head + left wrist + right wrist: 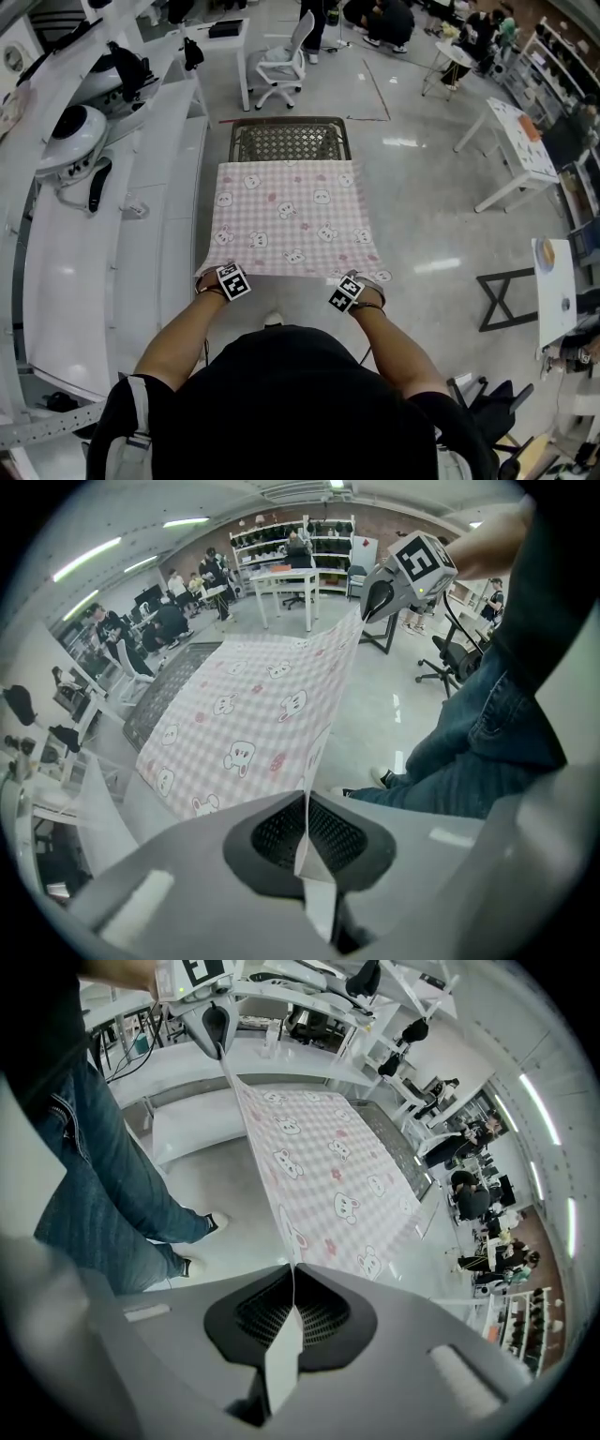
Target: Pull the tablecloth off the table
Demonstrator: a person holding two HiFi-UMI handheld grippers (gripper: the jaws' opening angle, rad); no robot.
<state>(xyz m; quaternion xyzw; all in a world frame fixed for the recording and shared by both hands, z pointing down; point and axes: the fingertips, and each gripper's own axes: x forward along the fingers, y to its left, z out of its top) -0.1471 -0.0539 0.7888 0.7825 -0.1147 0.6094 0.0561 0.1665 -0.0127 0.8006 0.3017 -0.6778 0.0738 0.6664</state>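
left gripper (305,797) and right gripper (292,1267) each pinch a near corner of the pink checked cartoon-print tablecloth (291,220), its far part on the dark mesh-top table (289,139); I'd pull both evenly nearward, cloth taut

- tablecloth (291,220): thin matt cloth, pink check print
- counter (289,141): dark metal mesh top
- floor (422,206): smooth glossy grey, lamp glare
- left tool (305,794), right tool (292,1266): matt grey plastic, black textured pads (272,834)
- jeans (469,752): blue denim
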